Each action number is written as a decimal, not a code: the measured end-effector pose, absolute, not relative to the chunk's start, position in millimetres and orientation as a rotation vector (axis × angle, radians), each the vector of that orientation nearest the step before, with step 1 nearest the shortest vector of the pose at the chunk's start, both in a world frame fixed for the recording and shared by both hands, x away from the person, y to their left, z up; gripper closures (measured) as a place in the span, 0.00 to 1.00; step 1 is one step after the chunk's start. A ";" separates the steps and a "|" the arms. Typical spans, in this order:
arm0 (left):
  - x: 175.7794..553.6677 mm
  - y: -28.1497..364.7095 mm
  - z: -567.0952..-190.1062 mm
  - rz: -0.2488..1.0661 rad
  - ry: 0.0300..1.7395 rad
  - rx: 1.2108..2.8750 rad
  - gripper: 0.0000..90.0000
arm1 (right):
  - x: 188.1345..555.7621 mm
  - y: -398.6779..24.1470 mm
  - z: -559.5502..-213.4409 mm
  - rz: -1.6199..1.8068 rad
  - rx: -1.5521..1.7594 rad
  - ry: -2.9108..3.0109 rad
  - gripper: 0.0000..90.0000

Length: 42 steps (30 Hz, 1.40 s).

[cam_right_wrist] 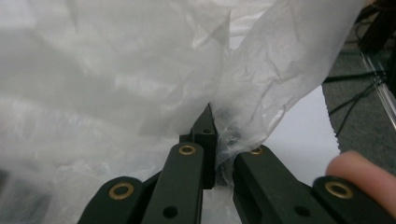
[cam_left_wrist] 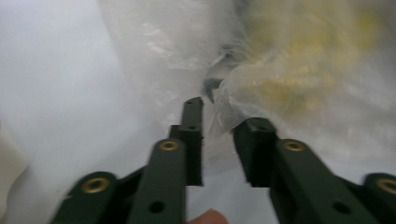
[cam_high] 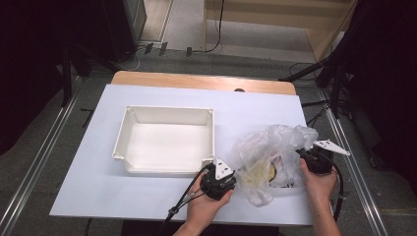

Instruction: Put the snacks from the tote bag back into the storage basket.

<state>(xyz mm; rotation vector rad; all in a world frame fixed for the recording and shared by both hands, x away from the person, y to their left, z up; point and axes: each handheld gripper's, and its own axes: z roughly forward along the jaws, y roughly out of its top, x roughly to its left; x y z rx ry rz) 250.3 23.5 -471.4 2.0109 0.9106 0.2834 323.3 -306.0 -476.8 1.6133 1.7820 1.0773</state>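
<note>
1. Fingers of the right gripper (cam_right_wrist: pixel 219 154) are pinched together on a fold of the clear plastic bag (cam_high: pixel 268 157), film bunched between them.
2. Left gripper (cam_left_wrist: pixel 219 140) is parted, a narrow gap between its jaws, with the bag's film just at the tips; whether it grips anything yet cannot be told.
3. The bag lies near the table's (cam_high: pixel 147 196) front right corner, something yellowish (cam_left_wrist: pixel 299 60) inside, too blurred to name.
4. An empty white tray (cam_high: pixel 167 142) sits mid-table, left of the bag.
5. Judged step: taking hold of the bag from both sides, likely to open or lift it.
6. Next move calls for closing the left jaws on film only.
</note>
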 end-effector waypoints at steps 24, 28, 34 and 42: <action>240.1 82.3 -405.8 0.275 0.805 1.775 0.30 | 309.6 -311.1 -476.4 1.213 1.558 1.717 1.00; 242.3 73.9 -384.8 0.245 0.773 1.722 0.28 | 308.5 -309.9 -476.4 1.207 1.544 1.719 1.00; 239.5 45.1 -364.3 0.252 0.713 1.749 0.15 | 307.5 -307.3 -476.5 1.211 1.538 1.724 1.00; 243.8 9.8 -359.4 0.283 0.680 1.781 0.10 | 306.6 -305.6 -477.2 1.203 1.516 1.742 0.99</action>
